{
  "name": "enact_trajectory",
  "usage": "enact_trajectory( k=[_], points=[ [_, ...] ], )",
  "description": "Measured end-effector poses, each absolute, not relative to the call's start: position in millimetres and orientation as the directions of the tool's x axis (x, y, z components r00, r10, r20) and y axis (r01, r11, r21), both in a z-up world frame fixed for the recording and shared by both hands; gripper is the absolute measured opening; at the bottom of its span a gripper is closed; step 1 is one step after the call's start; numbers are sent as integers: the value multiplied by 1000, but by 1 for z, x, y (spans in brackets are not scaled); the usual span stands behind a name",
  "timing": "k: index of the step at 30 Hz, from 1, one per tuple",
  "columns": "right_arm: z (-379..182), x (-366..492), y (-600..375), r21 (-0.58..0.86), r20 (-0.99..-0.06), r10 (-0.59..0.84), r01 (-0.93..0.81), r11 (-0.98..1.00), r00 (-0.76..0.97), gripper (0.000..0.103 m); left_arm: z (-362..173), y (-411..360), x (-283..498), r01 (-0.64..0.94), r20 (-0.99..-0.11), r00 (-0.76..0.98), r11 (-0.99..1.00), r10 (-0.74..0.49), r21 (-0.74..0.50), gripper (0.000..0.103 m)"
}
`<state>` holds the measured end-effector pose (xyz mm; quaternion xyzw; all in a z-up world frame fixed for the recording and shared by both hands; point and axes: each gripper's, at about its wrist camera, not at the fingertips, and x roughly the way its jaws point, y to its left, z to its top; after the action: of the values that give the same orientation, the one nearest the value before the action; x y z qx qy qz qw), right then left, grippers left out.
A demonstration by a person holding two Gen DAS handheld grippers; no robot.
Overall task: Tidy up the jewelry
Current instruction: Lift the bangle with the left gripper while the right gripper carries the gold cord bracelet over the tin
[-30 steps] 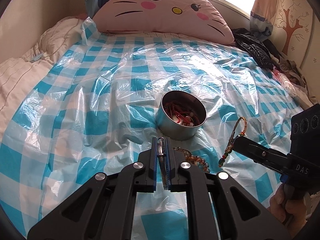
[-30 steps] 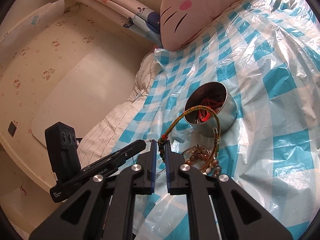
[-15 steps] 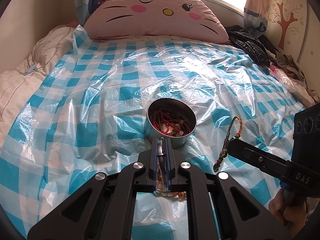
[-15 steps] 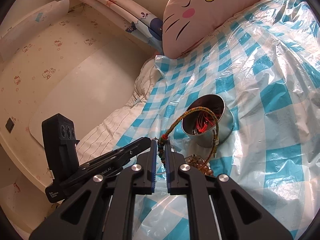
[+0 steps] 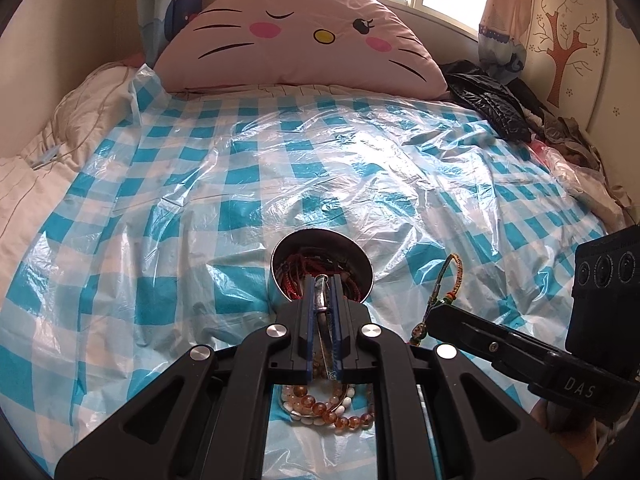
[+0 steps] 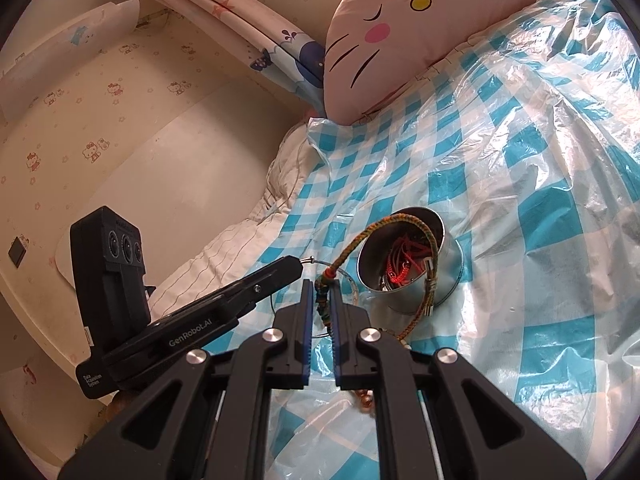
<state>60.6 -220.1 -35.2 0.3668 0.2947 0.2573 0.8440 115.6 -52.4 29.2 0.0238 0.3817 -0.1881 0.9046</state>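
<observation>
A: Left wrist view, L to R: your left gripper (image 5: 322,280) is pinched on a thin silver bangle (image 5: 321,300), tip right over the steel tin (image 5: 362,268), which already has red cords in it. Beaded bracelets (image 5: 328,402) lie on the checked plastic sheet (image 5: 160,200) under the fingers, w/ the right gripper (image 5: 434,314) off to the side.

B: How will it handle?

A: Bangle's stiff, light, slick metal, so I'd guess it drops w/ a clatter once you let go. Keep the pinch on the band's flat.

B: And the right?

A: Right wrist view shows what the left can't: your right gripper (image 6: 322,284) is clamped on the knot of a braided cord bracelet (image 6: 384,228), loop arcing up over the tin (image 6: 448,264), metal clasp end dangling by the wall. It's soft and floppy, prob. swings and could snag the rim. Hold at the knot, as you do. Same view shows the bangle (image 6: 340,276) as a thin wire ring at the left tip.
</observation>
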Motion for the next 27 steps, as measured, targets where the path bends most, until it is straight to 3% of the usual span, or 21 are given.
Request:
enact_trajectory(
  k=[27],
  points=[
    [-39,125,-214,724,-372,676,-257,640,636,9,17,-77,164,351,-693,630,924,-350,-148,7]
  ],
)
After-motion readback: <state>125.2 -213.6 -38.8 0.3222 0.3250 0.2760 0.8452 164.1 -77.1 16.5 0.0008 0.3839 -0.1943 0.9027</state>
